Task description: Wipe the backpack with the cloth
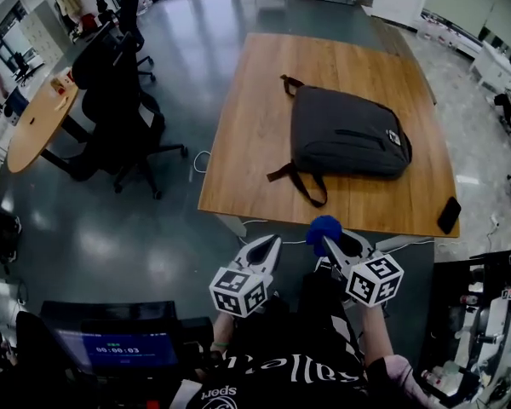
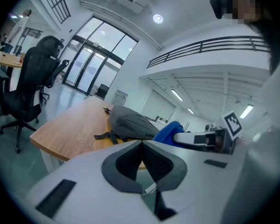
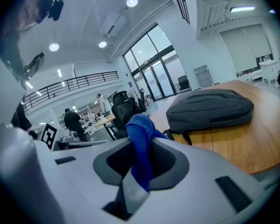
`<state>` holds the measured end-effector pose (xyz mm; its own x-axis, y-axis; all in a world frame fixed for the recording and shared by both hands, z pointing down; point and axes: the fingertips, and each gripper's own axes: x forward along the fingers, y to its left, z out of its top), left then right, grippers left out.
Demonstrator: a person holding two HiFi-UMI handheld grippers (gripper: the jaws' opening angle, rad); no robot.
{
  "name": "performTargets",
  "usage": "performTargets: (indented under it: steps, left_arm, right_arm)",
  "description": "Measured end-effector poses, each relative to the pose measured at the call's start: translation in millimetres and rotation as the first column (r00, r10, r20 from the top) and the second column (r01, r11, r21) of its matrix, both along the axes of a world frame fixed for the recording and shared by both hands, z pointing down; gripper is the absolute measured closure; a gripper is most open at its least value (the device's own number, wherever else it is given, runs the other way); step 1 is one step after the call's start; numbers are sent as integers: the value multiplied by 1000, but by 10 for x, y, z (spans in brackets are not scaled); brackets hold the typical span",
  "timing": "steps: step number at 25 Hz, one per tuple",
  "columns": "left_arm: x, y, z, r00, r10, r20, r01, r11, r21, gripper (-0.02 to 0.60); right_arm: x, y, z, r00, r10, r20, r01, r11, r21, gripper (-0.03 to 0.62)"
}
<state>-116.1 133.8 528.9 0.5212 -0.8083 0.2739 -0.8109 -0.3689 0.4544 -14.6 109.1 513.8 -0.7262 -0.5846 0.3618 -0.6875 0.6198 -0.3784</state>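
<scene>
Head view: one dark grey fabric backpack [image 1: 345, 135] lay flat on the light wooden table [image 1: 255, 169], well apart from the left gripper [image 1: 272, 244] and right gripper [image 1: 328, 245], both short of its near edge. Wiping had not yet begun. Left gripper view: jaws pressed together, empty. Right gripper view: jaws pinched the one blue cloth [image 3: 139, 129] — next, by judgement, it needed carrying forward onto the backpack's top.

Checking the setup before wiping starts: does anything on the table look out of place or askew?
Little stands out. The backpack lies flat on the table, straps splayed. Only a dark phone-like slab sits right by the table's near right corner, where it might get knocked off.
</scene>
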Motion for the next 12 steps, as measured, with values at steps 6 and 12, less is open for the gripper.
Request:
performTargets:
  steps: [6, 12]
  left_arm:
    - [65, -324, -16, 996, -91, 21, 92, 996, -21, 583]
    - [119, -786, -111, 975, -217, 37, 218, 976, -26, 583]
  right_arm:
    - [-205, -732, 87, 991, -132, -34, 132, 991, 1, 528]
    - [-442, -1372, 230, 963, -268, -38, 267, 963, -41, 528]
